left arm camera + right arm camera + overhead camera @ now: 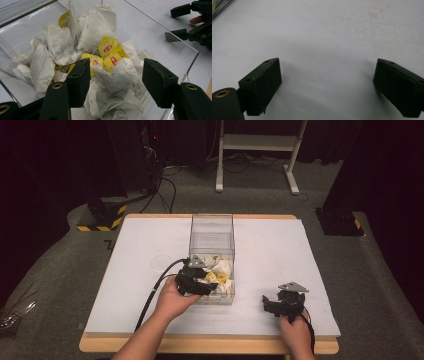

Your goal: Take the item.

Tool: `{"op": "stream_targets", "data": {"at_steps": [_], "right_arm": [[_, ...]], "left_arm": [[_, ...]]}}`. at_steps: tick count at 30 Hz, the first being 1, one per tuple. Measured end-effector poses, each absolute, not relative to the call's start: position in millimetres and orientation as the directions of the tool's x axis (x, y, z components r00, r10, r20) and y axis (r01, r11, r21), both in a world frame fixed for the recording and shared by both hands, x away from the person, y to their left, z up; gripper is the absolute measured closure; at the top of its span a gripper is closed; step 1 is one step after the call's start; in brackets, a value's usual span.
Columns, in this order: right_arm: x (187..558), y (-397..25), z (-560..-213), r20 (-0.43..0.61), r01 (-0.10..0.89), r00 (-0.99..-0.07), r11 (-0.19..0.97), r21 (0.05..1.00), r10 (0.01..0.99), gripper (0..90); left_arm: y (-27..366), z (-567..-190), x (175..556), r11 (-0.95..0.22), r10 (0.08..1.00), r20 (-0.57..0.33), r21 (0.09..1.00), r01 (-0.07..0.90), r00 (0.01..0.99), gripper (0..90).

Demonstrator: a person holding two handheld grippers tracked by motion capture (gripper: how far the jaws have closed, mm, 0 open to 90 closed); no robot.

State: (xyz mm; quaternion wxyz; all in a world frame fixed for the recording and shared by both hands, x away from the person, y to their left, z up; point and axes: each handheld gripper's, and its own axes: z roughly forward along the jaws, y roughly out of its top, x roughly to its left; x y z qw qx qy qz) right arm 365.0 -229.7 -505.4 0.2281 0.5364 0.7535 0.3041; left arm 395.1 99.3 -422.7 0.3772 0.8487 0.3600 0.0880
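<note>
Your left gripper (116, 82) hangs with fingers released over the tea bags (117, 80) heaped at the 6 o'clock end of the clear box (212, 227); they look light, soft and tearable, so pinch one pouch's paper body gently, right gripper (327, 85) idle, released.

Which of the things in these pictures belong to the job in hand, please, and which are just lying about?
Part of the job:
- tea bags heaped in the clear box
- left gripper, open over the heap
- right gripper, open above the bare table

Lying about:
- white frame on the floor behind the table
- black stand with yellow stripes
</note>
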Motion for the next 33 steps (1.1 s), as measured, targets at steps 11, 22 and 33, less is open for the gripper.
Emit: {"op": "stream_targets", "data": {"at_steps": [11, 22, 33], "right_arm": [[365, -230, -505, -0.018, 0.669, -0.321, 0.24, 0.703, 0.947, 7.8], [365, -230, -505, -0.017, 0.67, -0.321, 0.239, 0.703, 0.947, 7.8], [365, -230, -505, -0.017, 0.669, -0.321, 0.24, 0.703, 0.947, 7.8]], "left_arm": [[88, -419, 399, -0.517, 0.658, -0.091, 0.668, 0.536, 0.748, 45.9], [86, -427, 405, -0.542, 0.653, -0.1, 0.632, 0.554, 0.751, 51.7], [88, -428, 405, -0.531, 0.657, -0.113, 0.633, 0.563, 0.746, 60.0]]}}
